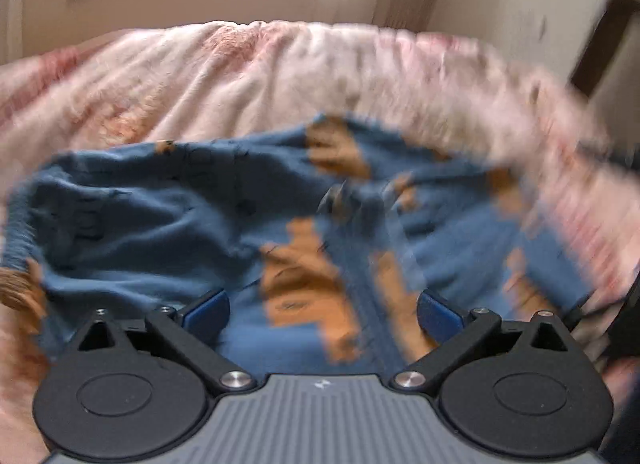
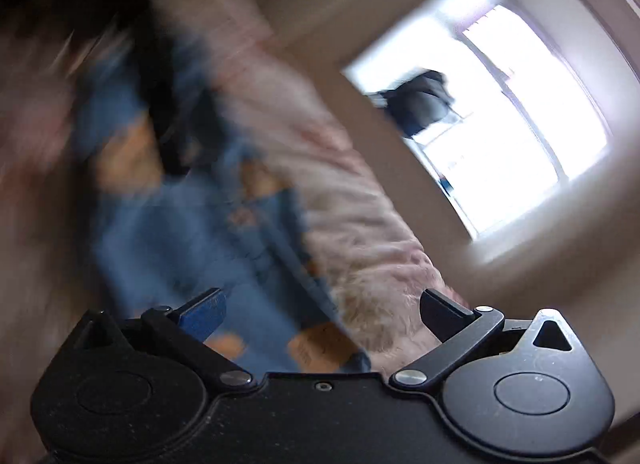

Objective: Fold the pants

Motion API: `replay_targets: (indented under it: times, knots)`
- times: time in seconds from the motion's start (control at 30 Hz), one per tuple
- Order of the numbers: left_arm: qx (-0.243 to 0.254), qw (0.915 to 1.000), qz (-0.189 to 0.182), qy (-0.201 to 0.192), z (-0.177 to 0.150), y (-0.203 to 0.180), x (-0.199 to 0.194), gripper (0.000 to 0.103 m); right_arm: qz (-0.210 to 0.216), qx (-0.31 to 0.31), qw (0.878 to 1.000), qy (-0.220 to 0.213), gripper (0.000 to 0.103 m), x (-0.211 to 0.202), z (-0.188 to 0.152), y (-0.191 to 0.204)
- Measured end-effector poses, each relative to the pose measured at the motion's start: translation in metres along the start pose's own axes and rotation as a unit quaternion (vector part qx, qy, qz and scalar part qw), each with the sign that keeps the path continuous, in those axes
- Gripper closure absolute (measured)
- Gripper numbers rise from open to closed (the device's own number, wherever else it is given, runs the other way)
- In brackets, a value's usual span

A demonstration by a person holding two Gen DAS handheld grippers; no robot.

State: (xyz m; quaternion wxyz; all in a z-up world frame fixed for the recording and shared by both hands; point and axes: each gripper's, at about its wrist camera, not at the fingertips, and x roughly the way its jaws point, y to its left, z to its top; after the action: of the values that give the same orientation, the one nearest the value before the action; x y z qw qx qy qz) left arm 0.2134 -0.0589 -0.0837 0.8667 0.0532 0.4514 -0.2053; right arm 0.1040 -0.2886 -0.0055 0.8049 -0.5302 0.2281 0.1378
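Pants rumpled on bed, no fold visible yet.
Blue/orange pants (image 1: 168, 224) lie bunched on the pink blanket (image 1: 200, 76), nearer the bed's near edge, well short of its far edge. Left gripper (image 1: 323, 310) spread wide, holding nothing, just above the cloth. Right gripper (image 2: 322, 314) also wide, empty; view heavily blurred w/ motion. Judging by this: flattening + all folds still left.
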Motion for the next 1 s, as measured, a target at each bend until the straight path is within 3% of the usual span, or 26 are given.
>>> replay_targets:
  times: [0.07, 0.13, 0.27, 0.4, 0.47, 0.57, 0.6, 0.7, 0.8, 0.87, 0.9, 1.0]
  knots:
    - [0.036, 0.9991, 0.021, -0.01, -0.005, -0.004, -0.001, 0.0, 0.008, -0.005, 0.999, 0.047, 0.001, 0.01, -0.012, 0.002]
    - [0.017, 0.9997, 0.017, 0.001, 0.0, -0.001, -0.003, 0.0, 0.0, 0.041, 0.995, 0.09, 0.001, 0.02, -0.025, -0.015]
    - [-0.032, 0.9991, 0.012, 0.028, 0.007, 0.012, -0.016, 0.001, -0.084, 0.045, 0.98, 0.172, 0.001, 0.029, -0.035, -0.029]
    - [-0.068, 0.997, 0.037, 0.007, 0.0, 0.032, -0.042, 0.001, -0.116, 0.087, 0.985, 0.098, 0.001, 0.014, -0.022, -0.039]
    - [-0.102, 0.994, 0.04, -0.003, 0.0, 0.047, -0.052, 0.001, -0.103, 0.106, 0.986, 0.079, 0.001, 0.016, -0.012, -0.036]
    - [-0.17, 0.984, 0.042, -0.035, 0.007, 0.083, -0.072, 0.001, -0.035, 0.123, 0.983, 0.136, 0.001, 0.054, -0.015, -0.025]
    - [-0.199, 0.9771, 0.053, -0.054, 0.007, 0.098, -0.081, 0.0, -0.032, 0.133, 0.981, 0.141, 0.001, 0.056, -0.012, -0.025]
    - [-0.269, 0.954, 0.102, -0.083, 0.002, 0.139, -0.097, 0.0, -0.033, 0.188, 0.977, 0.1, 0.001, 0.049, 0.004, -0.042]
    - [-0.308, 0.9373, 0.153, -0.058, -0.007, 0.167, -0.092, 0.0, 0.04, 0.243, 0.969, 0.031, 0.001, 0.055, 0.034, -0.063]
    - [-0.313, 0.937, 0.155, -0.019, -0.011, 0.176, -0.078, 0.0, 0.113, 0.257, 0.96, 0.001, 0.001, 0.071, 0.061, -0.073]
    - [-0.312, 0.9397, 0.141, -0.004, -0.013, 0.178, -0.073, 0.0, 0.156, 0.27, 0.95, -0.016, 0.001, 0.086, 0.079, -0.08]
    - [-0.293, 0.9514, 0.093, -0.008, -0.019, 0.174, -0.07, 0.0, 0.269, 0.281, 0.92, -0.05, 0.001, 0.137, 0.126, -0.092]
